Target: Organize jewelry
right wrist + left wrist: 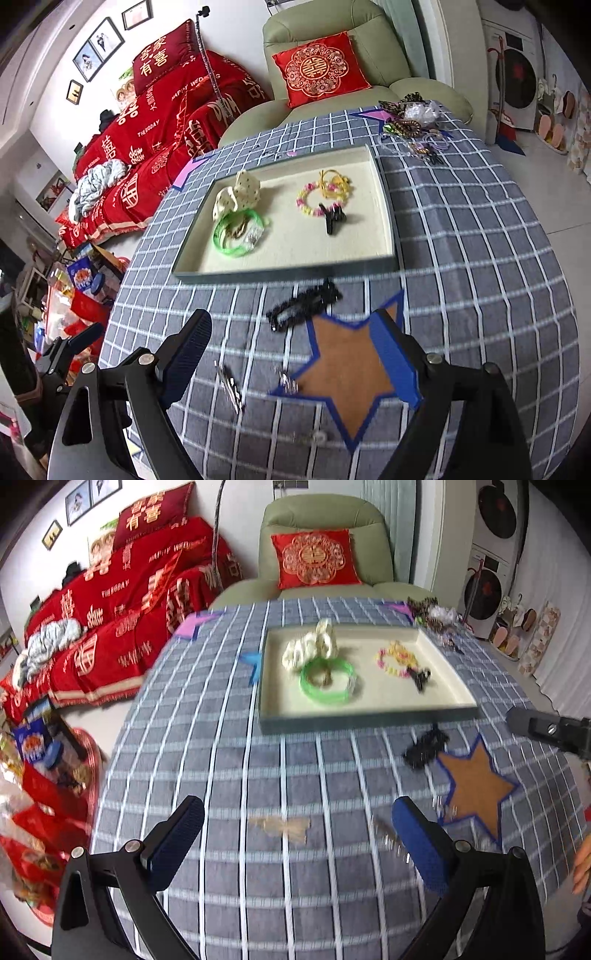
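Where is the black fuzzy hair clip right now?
In the right wrist view the black fuzzy hair clip lies on the checked cloth, just outside the tray's near wall, beside the brown star's upper-left point.

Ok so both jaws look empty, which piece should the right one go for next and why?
Probably the fuzzy black hair clip: it lies loose on the checked tablecloth, just ahead of the open right gripper and right before the shallow cream-lined tray. Ease forward and down over it.
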Demonstrator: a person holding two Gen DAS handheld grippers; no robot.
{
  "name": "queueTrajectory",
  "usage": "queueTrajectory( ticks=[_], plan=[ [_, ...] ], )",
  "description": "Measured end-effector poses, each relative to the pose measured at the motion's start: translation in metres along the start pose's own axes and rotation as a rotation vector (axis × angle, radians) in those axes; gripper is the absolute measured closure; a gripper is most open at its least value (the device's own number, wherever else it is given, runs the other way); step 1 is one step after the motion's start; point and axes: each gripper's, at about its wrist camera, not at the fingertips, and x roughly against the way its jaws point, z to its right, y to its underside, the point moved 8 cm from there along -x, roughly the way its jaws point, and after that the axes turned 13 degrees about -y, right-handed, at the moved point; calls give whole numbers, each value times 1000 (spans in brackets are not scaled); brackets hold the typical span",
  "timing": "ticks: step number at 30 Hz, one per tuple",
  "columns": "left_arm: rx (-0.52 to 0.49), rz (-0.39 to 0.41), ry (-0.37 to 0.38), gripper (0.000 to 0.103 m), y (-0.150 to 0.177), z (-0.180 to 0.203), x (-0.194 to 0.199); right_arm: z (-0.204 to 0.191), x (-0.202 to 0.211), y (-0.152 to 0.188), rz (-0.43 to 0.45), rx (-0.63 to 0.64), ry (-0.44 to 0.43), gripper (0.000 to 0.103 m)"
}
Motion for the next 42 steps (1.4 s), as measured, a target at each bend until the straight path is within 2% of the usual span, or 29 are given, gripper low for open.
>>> queueTrajectory(
  ticks=[3,10,15,19,30,37,38,42],
  plan=[
    [13,-40,36,0,27,-5,1,-2,7,18,-23,17,13,14],
    [66,-92,36,0,80,-15,4,5,5,74,-151,3,39,14],
    [92,-111,23,0,100,-24,4,10,7,107,-188,35,92,14],
    [120,-130,36,0,112,-30,4,13,5,128,-210,29,102,14],
    [149,-139,26,0,115,-36,-1,21,2,142,-208,4,137,14],
    [157,-123,28,0,94,-34,-9,21,-7,136,-199,8,150,14],
    [161,-122,30,9,90,-35,-11,21,-8,135,-197,12,153,14],
    [183,-143,37,10,77,-38,-24,21,-15,130,-195,25,161,14]
  ],
)
